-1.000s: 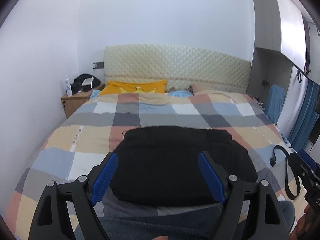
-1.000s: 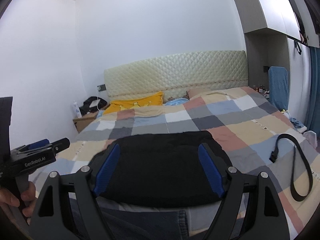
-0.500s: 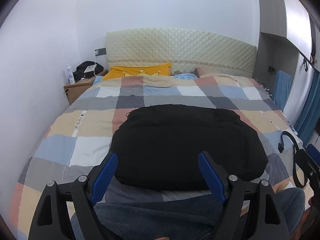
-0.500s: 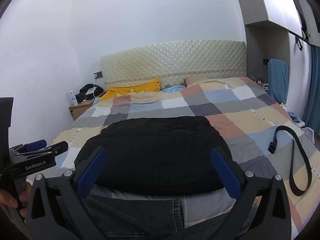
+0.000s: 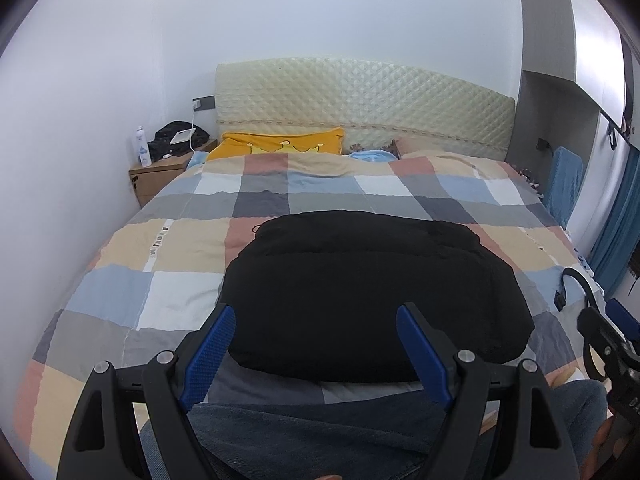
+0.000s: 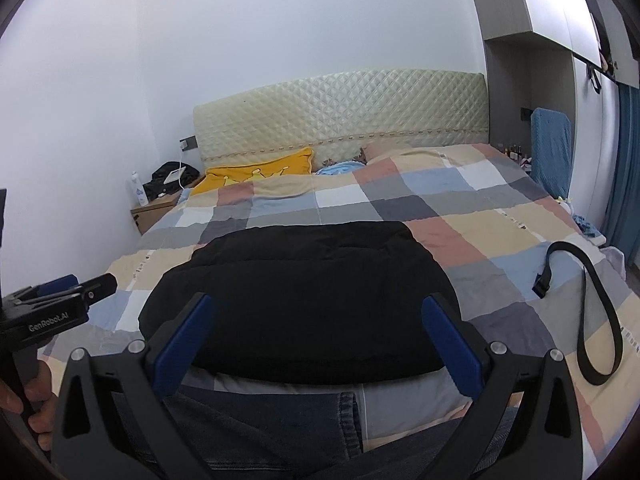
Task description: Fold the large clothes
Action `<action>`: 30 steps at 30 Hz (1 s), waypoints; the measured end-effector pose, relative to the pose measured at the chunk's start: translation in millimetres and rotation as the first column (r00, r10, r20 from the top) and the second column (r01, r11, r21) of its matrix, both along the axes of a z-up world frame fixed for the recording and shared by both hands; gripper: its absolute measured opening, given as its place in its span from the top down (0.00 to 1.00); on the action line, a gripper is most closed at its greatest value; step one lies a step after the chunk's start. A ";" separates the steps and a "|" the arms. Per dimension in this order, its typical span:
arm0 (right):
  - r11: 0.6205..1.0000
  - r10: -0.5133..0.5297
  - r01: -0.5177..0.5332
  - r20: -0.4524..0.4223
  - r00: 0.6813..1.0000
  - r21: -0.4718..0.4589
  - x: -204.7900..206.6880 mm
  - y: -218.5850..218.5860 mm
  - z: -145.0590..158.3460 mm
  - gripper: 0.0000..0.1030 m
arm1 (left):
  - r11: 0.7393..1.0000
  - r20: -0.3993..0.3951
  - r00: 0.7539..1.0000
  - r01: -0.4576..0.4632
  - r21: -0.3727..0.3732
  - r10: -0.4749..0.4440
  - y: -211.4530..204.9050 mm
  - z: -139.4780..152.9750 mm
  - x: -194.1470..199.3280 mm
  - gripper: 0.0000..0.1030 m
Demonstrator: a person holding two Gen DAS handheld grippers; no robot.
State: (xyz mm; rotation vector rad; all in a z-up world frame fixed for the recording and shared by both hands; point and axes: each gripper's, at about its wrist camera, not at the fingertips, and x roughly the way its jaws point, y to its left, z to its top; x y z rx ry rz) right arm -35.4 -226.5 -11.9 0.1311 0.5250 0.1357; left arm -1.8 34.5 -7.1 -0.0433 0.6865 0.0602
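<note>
Left wrist view, left to right: nightstand (image 5: 160, 176) at left edge; left gripper (image 5: 316, 354) at lower centre, jaws wide and empty; folded black garment (image 5: 372, 292) mid-frame on the checked bed (image 5: 120, 280). Right wrist view: right gripper (image 6: 318, 342), jaws wide, empty, just opened; black belt (image 6: 596, 304) at right.

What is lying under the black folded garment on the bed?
The black garment rests on the checkered quilt, which shows all around it. Denim lies at its near edge. Whether anything else is beneath cannot be seen, since the garment covers it.
</note>
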 end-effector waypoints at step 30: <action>1.000 -0.022 0.022 0.000 1.000 0.001 2.4 -3.8 -11.5 0.00 | 1.000 0.004 1.000 0.008 -0.002 -0.008 -5.5 -0.7 -4.1 0.20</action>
